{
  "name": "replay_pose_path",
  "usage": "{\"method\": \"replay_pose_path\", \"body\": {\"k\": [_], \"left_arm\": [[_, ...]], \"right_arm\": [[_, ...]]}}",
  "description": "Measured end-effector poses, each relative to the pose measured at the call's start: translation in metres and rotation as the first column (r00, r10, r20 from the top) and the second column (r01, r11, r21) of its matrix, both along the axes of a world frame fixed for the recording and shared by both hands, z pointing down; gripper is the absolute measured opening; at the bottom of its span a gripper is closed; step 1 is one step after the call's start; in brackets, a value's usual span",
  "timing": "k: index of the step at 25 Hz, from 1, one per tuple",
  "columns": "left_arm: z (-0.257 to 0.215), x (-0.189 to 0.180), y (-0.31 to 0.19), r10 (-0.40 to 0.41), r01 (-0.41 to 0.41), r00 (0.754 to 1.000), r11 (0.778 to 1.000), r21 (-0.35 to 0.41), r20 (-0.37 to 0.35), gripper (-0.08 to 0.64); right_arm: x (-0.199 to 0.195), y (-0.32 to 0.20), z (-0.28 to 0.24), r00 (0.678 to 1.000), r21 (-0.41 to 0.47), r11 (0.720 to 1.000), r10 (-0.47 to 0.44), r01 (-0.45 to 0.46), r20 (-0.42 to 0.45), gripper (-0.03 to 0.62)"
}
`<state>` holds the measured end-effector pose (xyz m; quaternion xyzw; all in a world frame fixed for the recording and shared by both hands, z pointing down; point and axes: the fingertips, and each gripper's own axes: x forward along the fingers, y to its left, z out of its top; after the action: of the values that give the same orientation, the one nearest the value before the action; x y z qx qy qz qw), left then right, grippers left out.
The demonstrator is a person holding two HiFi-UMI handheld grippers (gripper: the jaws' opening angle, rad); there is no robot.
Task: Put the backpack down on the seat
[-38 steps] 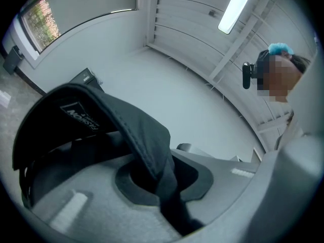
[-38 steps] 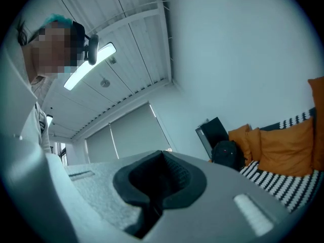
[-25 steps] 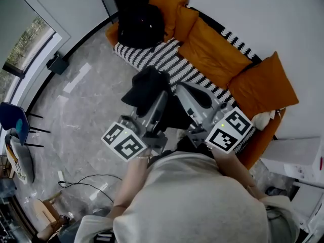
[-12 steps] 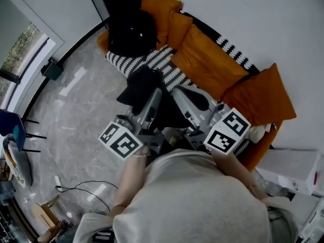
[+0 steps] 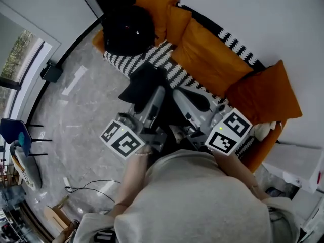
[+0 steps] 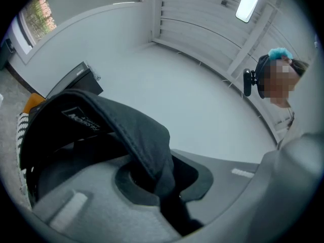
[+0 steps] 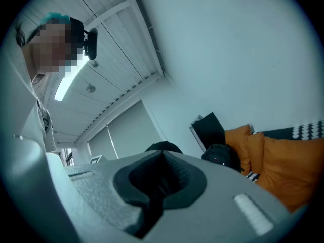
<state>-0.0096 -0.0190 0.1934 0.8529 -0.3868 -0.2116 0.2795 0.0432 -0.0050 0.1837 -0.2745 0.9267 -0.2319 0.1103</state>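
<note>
My left gripper [image 5: 158, 94] [image 6: 163, 186] is shut on a dark grey fabric strap [image 6: 147, 143] of a black backpack [image 5: 144, 82] [image 6: 61, 135]. The bag hangs in the air just in front of the sofa's striped seat [image 5: 174, 70]. Close on its right, my right gripper [image 5: 178, 92] [image 7: 154, 189] has its jaws together with nothing between them. A second black backpack [image 5: 127, 29] [image 7: 218, 156] lies on the left end of the seat.
Orange cushions [image 5: 212, 52] line the sofa's back against the white wall. On the marble floor to the left stand a black box [image 5: 50, 71] and a blue chair [image 5: 12, 130], and cables [image 5: 86, 184] lie there. White furniture [image 5: 298, 161] is at the right.
The head view has shifted a little, so the sofa sits slightly higher and more to the left. Both grippers and the hanging backpack keep their places; the left grip is unchanged.
</note>
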Motion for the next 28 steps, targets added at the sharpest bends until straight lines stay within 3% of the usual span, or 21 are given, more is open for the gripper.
{"method": "replay_pose_path", "body": {"k": [13, 20, 28], "left_arm": [[0.035, -0.023, -0.135, 0.102, -0.100, 0.995, 0.992, -0.074, 0.018, 0.043], [0.061, -0.033, -0.211, 0.179, -0.173, 0.983, 0.974, -0.145, 0.031, 0.043], [0.103, -0.032, -0.264, 0.270, -0.257, 0.963, 0.937, -0.235, 0.023, 0.043]], "right_arm": [[-0.019, -0.131, 0.021, 0.992, -0.064, 0.990, 0.126, -0.126, -0.005, 0.003], [-0.030, -0.206, 0.038, 0.979, -0.115, 0.972, 0.205, -0.206, -0.024, 0.003], [-0.024, -0.263, 0.075, 0.950, -0.204, 0.928, 0.308, -0.311, -0.047, 0.003]]}}
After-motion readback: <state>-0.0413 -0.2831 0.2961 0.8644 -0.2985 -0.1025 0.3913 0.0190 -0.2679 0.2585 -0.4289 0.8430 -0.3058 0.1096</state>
